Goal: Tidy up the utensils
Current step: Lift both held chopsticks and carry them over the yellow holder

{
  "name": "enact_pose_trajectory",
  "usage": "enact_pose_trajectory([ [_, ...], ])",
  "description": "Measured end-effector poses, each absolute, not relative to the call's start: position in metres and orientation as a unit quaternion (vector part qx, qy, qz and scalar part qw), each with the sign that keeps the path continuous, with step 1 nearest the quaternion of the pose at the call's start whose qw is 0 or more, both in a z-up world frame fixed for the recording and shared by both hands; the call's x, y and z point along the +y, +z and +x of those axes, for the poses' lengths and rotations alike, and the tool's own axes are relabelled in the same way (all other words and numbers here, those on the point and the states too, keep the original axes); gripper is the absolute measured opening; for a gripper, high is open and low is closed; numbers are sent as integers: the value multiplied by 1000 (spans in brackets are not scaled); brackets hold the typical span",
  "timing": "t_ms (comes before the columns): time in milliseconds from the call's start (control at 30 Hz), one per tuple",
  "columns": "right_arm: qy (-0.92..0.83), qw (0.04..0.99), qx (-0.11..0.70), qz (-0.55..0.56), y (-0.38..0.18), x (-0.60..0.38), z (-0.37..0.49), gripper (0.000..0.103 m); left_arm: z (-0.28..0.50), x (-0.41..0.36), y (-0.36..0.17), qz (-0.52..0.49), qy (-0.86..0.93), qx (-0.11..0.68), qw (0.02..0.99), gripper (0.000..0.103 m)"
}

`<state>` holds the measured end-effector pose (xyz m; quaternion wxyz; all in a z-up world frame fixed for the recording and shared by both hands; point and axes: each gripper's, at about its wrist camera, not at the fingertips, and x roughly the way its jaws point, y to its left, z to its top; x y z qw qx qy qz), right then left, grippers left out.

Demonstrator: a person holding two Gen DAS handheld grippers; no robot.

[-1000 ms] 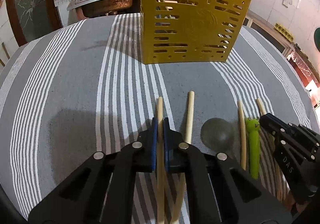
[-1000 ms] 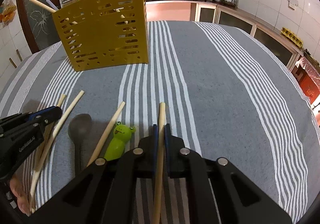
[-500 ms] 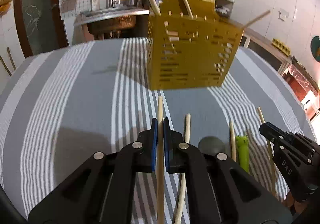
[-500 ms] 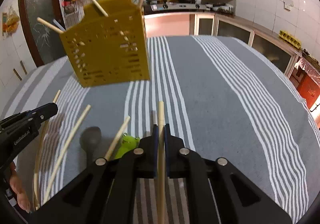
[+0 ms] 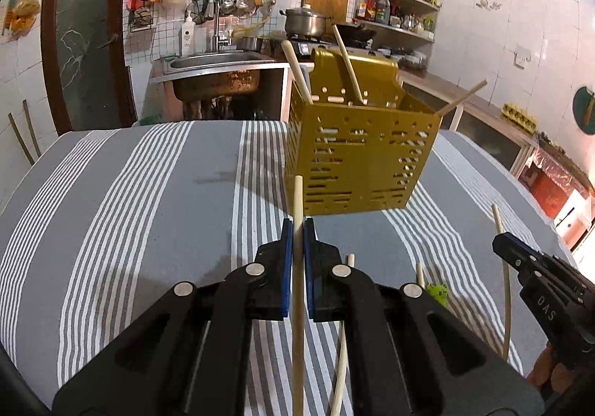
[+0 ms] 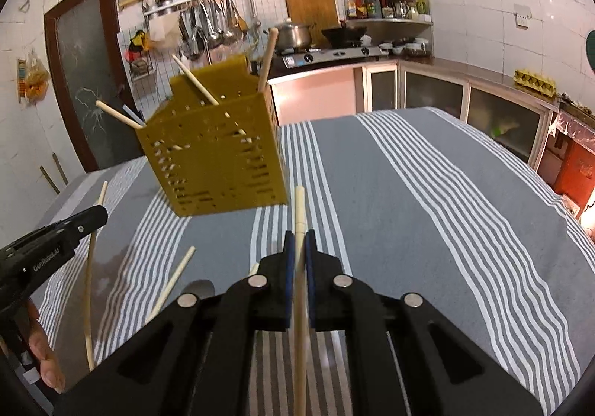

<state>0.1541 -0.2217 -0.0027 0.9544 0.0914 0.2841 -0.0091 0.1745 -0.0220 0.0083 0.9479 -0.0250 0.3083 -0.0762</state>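
My left gripper [image 5: 296,226] is shut on a pale wooden chopstick [image 5: 297,198] whose tip reaches up in front of the yellow slotted utensil holder [image 5: 357,159]. That holder stands on the striped table with several sticks leaning in it. My right gripper [image 6: 299,239] is likewise shut on a chopstick [image 6: 299,209], with the holder [image 6: 219,163] ahead to its left. Each gripper shows in the other's view: the right gripper [image 5: 500,241] at the right, the left gripper [image 6: 98,212] at the left. A loose chopstick [image 6: 174,276] and a green frog-headed utensil [image 5: 437,291] lie on the cloth between them.
A grey cloth with white stripes [image 5: 148,211] covers the table. Beyond its far edge are a sink [image 5: 215,63], a stove with a pot [image 6: 327,51] and cabinets [image 6: 446,92]. A person's hand [image 6: 44,352] holds the left gripper. A dark spoon [image 6: 202,286] lies near the loose chopstick.
Both grippers have risen off the cloth with their chopsticks and tilted upward. The holder now sits lower in both views and more of the kitchen wall shows.
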Motion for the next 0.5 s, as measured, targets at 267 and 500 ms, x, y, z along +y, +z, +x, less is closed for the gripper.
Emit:
enact_pose_trajectory([
  [267,-6,961,256,101,4,-226,146,6,168,-20,15,-22,-81,282,956,5],
  [500,-2,969,218,119,13,-232,136,6,162,-13,23,-33,-89,268,959,5],
])
